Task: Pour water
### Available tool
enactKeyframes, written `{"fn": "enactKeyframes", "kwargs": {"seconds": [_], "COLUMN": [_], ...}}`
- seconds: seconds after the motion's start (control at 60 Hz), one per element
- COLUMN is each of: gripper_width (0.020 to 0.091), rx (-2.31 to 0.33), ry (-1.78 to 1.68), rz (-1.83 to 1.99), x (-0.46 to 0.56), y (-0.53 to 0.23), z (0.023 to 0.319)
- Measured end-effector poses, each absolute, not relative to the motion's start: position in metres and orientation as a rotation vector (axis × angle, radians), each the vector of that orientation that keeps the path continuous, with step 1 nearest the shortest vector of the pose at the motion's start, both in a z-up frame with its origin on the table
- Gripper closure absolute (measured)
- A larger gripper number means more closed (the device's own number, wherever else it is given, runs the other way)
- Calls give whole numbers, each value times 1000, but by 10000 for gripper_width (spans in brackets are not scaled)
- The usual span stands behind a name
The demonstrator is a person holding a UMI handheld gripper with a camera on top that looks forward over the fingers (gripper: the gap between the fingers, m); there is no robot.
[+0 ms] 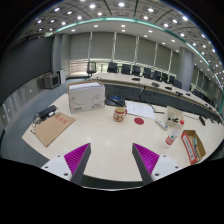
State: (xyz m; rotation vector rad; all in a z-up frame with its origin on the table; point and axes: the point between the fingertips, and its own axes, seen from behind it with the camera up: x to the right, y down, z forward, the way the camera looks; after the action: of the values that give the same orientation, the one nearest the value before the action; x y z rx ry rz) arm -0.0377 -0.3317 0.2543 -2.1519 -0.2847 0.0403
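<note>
On the pale tabletop [100, 135], a white box [86, 96] is seen left, a small patterned cup [120, 114] centre, and a clear plastic bottle with red cap [174, 133] right. The gripper [110, 158] is held back, jaws apart and empty, presumably surveying.

A large meeting room with a pale table [100, 135] in the foreground. Behind it runs a long dark conference desk [150, 92] lined with black office chairs [128, 69]. The far wall carries tall windows covered by light curtains [120, 47]. The ceiling [110, 15] is studded with rows of small round lights, all lit. A dark wall panel [30, 62] stands at one side.
</note>
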Motion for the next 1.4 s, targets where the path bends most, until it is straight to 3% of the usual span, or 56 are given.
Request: {"fn": "enactKeyframes", "kwargs": {"seconds": [0.167,0.283,0.75,1.15,1.2,1.3,1.4], "gripper_width": [241,242,240,256,289,558,614], "rx": [-2145,-2145,-2081,-2033,-2023,-1992,-1988], "ry": [-237,-180,72,99,94,102,139], "rz": [21,-24,-211,-162,-152,-148,-114], "x": [-4,35,275,350,353,355,354], "y": [-329,-314,-209,-57,-42,-24,-17], "z": [263,246,152,69,65,63,64]}}
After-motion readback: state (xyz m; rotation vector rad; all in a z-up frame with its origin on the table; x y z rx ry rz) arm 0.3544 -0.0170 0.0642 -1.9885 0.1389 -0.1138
